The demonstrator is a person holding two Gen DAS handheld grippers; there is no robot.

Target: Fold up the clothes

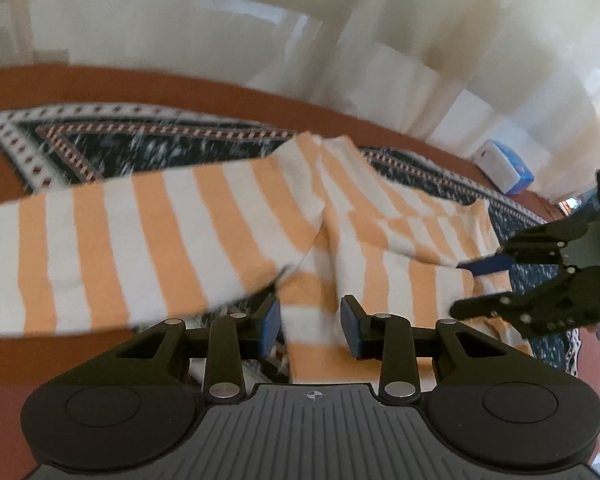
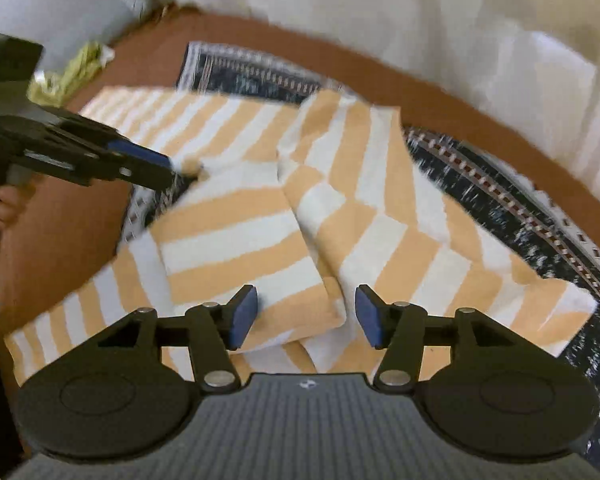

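My left gripper (image 1: 310,326) hangs partly open over the striped garment (image 1: 148,240), gripping nothing, likely because its flap is already laid down. The orange-and-white garment lies partly folded on a dark patterned cloth (image 1: 132,148) over a brown surface (image 1: 100,84), which I take to be a tabletop. My right gripper (image 2: 306,318) hovers half-open and empty above the overlapping flaps (image 2: 260,248). Bare brown surface borders the garment's far and left edges, leaving room to move.

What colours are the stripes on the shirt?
Orange and white stripes on the shirt; clearest in the right wrist view.
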